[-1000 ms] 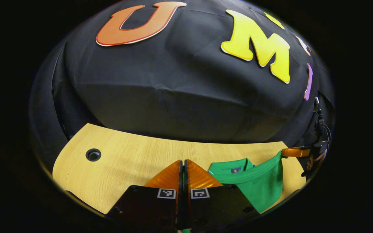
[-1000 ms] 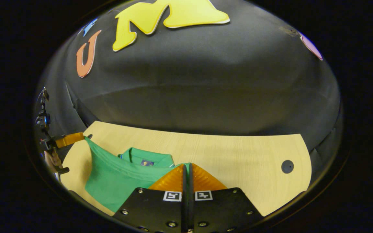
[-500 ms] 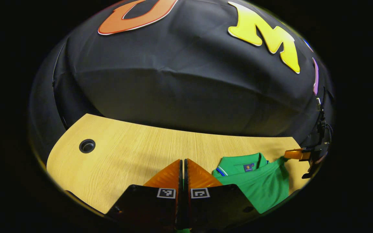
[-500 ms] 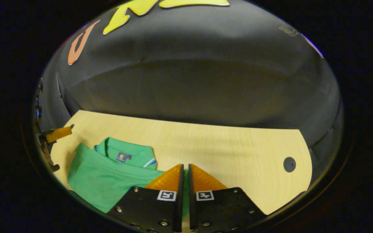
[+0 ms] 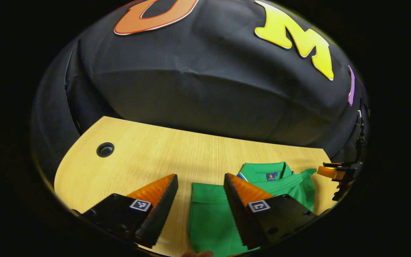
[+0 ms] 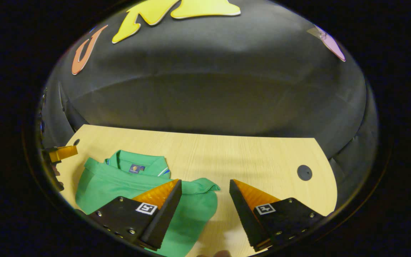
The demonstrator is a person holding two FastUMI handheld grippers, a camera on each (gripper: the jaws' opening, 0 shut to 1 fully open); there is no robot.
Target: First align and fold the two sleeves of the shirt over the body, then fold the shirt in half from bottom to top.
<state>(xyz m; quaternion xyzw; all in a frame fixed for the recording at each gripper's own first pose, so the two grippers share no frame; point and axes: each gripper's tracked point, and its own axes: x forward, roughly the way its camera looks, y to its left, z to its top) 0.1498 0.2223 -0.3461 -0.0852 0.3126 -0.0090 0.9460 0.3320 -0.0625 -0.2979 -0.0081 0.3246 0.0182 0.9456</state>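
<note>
My green shirt [image 5: 280, 191] lies flat on the worktop [image 5: 148, 160], folded in half, at the lower right of the left gripper view and the lower left of the right gripper view [image 6: 120, 185]. Its collar [image 6: 137, 166] faces the far wall, a small blue tag inside. The top layer's edge runs just below the collar.

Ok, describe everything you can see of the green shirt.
The green shirt is a soft knit polo lying folded flat on the wooden table. Its collar, with a small dark label inside and a thin blue-and-white edge stripe, points toward the booth wall. The hem is laid up just below the collar. Both grippers are open, gripping nothing.
</note>
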